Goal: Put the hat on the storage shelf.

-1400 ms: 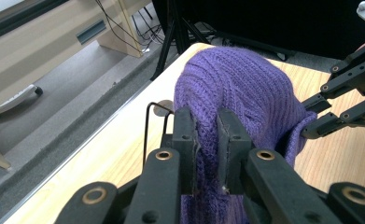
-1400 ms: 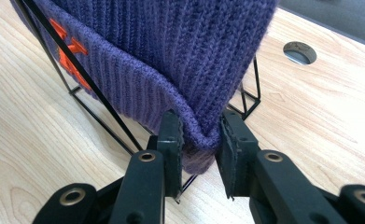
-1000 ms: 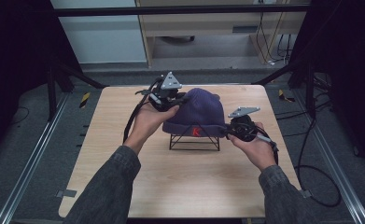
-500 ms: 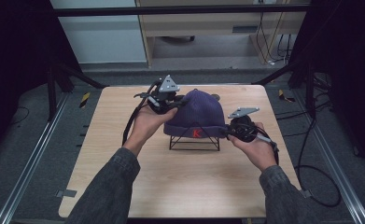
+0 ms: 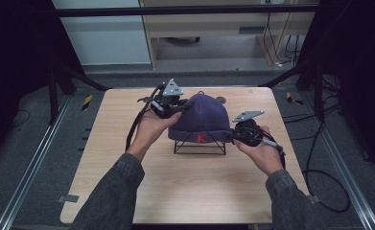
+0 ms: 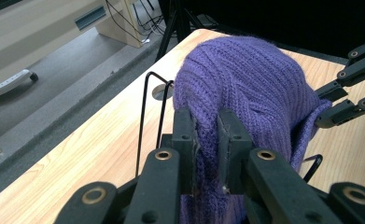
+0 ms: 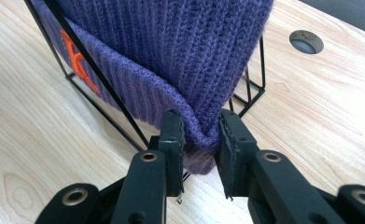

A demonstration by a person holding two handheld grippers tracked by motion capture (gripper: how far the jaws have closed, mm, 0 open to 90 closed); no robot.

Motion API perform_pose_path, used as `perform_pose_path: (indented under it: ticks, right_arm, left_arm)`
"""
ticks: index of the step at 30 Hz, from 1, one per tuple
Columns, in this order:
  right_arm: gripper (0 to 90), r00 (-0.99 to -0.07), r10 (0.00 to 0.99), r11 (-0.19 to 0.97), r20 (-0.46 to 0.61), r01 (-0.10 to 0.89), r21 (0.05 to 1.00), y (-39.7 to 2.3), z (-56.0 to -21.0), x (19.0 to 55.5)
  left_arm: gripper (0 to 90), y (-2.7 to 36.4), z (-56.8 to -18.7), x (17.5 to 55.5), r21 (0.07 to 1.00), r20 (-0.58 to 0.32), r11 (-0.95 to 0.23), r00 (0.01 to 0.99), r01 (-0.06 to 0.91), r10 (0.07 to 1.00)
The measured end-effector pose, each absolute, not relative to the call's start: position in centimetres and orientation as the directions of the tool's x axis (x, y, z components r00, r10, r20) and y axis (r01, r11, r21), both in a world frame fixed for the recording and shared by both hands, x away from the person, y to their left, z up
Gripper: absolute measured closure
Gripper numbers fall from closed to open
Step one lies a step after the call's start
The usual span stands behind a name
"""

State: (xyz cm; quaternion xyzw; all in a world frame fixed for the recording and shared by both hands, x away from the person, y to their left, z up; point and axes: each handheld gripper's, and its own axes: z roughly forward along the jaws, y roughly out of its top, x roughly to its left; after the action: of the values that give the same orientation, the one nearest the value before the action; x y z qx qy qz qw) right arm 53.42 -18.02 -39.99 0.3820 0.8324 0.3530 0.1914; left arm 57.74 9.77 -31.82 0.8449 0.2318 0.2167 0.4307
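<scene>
Here the purple knit beanie sits draped over a black wire stand in the middle of the wooden table, its folded cuff carrying an orange letter on the side facing the person. The left claw is clamped on a fold of knit at the hat's left side, with ribbed fabric bunched between its two black pads. The right claw is pinched on the bottom edge of the cuff at the opposite side, just beside one of the stand's thin rods. In the high view the left claw and the right claw flank the hat, each held in a hand whose denim sleeve comes in from the near edge.

The work in hand looks like freeing the hat from its stand, or seating it there; the frames alone do not settle which. Either way, both grips should move together and evenly, so the knit stretches the same on each side and the light stand does not tip or drag across the table. If lifting, the move should go straight up until the cuff clears the top of the wire loop seen behind the crown. The right grip sits close to a rod, so it is worth checking that only fabric is caught there. A round cable hole lies in the table beyond the stand.
</scene>
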Motion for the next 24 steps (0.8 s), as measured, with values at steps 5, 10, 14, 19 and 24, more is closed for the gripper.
perform_pose_path:
  ticks: [5,10,14,19,24]
  right_arm:
    - [73.9,-0.639,0.768,0.468,-0.053,0.502,0.727,-17.7,-40.3,53.5]
    - [74.3,-0.640,0.766,0.474,-0.060,0.501,0.724,-17.5,-40.3,53.5]
    - [74.7,-0.657,0.751,0.487,-0.067,0.483,0.728,-17.3,-40.5,53.4]
    - [74.8,-0.654,0.754,0.482,-0.059,0.491,0.726,-17.2,-41.1,53.3]
    - [74.7,-0.652,0.756,0.481,-0.055,0.497,0.722,-17.2,-41.5,53.4]
  left_arm:
    - [78.9,9.9,-31.9,57.8,0.831,0.162,-0.518,0.801,0.204,0.577]
    - [78.9,10.0,-32.2,57.7,0.832,0.159,-0.514,0.797,0.210,0.582]
    - [78.9,10.0,-32.4,57.7,0.834,0.156,-0.511,0.798,0.210,0.583]
    - [78.8,10.1,-32.7,57.7,0.829,0.155,-0.518,0.801,0.213,0.578]
    - [78.8,10.0,-32.8,57.6,0.824,0.159,-0.525,0.803,0.212,0.574]
